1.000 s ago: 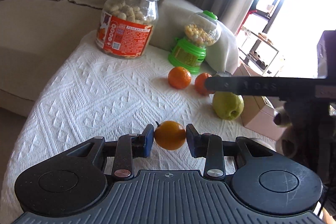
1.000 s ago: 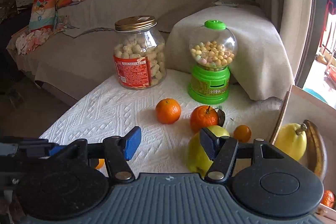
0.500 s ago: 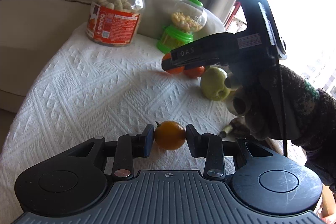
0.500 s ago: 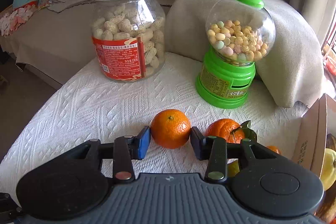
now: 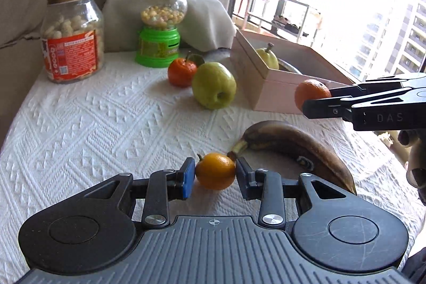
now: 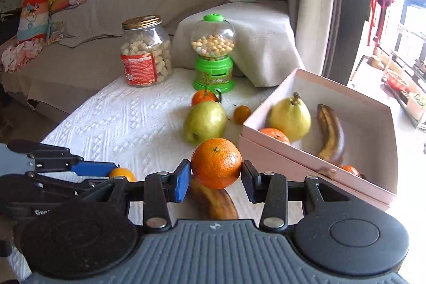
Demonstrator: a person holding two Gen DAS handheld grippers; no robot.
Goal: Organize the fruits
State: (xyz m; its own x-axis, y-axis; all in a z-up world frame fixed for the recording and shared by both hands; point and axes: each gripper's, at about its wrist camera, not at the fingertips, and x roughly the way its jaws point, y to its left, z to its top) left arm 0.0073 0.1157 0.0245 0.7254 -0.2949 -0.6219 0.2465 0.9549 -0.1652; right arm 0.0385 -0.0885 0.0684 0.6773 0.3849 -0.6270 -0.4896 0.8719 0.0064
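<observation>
Carrying fruit, left wrist view: the left gripper (image 5: 215,175) is clamped on a small orange citrus (image 5: 215,175), raised over the white cloth (image 5: 106,124), presumably on its way to the pink box (image 5: 277,95) at far right.
Neighbours, left wrist view: a dark banana (image 5: 298,148) lies just right of the held fruit; a green apple (image 5: 213,89) and a leafed tangerine (image 5: 181,71) sit near the box's left wall.
Other hand, left wrist view: the right gripper (image 5: 314,104) enters from the right, pinching a tangerine (image 5: 310,92) level with the box rim.
Change, left wrist view: a second ago no banana or open box showed; the view has swung right and the grip is unchanged.
Grip, right wrist view: the right gripper (image 6: 216,178) has just closed on the tangerine (image 6: 216,163), both pads pressing its sides.
Goal, right wrist view: the box (image 6: 306,167) lies right, already holding a pear (image 6: 290,117), a banana (image 6: 331,133) and more citrus, so a short carry rightward seems due.
Change, right wrist view: a second ago these jaws stood wide and empty over the cloth.
</observation>
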